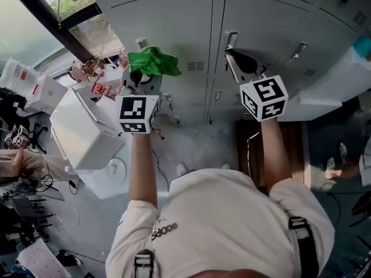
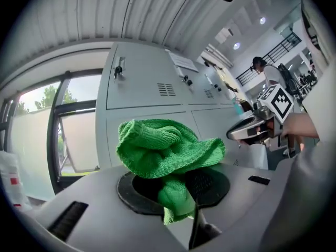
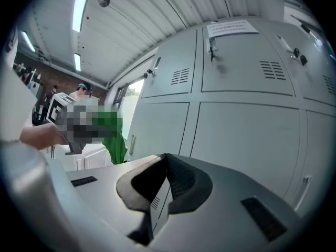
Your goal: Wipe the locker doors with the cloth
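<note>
Close to the pale grey metal locker doors (image 1: 174, 28), the left gripper (image 2: 179, 192) has its jaws clamped on a crumpled bright green knitted cloth (image 2: 163, 146) — while the right gripper (image 3: 167, 177), beside it, has its jaws pressed together, empty.

We see a green knitted cloth (image 2: 168, 148), coarse-ribbed and matt. The pale grey locker doors (image 1: 168, 33) look like smooth painted metal, faintly glossy. The left gripper (image 2: 176, 189) shows matt grey plastic and black textured pads (image 2: 209, 184).
</note>
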Motion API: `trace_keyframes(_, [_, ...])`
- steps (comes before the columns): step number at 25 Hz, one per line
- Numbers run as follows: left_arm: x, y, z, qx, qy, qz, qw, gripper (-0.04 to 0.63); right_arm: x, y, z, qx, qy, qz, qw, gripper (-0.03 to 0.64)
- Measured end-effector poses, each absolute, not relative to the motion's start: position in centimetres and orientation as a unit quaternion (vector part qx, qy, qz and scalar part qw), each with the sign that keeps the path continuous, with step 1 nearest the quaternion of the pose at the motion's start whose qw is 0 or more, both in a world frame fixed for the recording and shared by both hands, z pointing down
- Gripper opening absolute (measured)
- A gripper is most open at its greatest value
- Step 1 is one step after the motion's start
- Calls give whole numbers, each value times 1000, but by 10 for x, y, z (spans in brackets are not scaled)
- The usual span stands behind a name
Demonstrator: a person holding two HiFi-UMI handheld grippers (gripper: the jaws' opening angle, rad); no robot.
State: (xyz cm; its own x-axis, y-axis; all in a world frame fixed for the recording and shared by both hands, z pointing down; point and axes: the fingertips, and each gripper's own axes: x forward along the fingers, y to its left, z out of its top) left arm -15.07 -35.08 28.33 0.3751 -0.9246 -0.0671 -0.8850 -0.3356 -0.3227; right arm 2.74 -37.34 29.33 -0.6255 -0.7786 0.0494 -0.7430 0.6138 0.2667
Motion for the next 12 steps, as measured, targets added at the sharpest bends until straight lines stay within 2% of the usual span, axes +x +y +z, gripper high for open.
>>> trace_keyframes(6, [-151,-331,263,-823,539,-55,168,115,17,-356,260,410,-901,-130,50,9])
trace_keyframes(12, [-150,-330,260,-825,532,-61,183,115,9,-353,254,416,-894,-154,59,9])
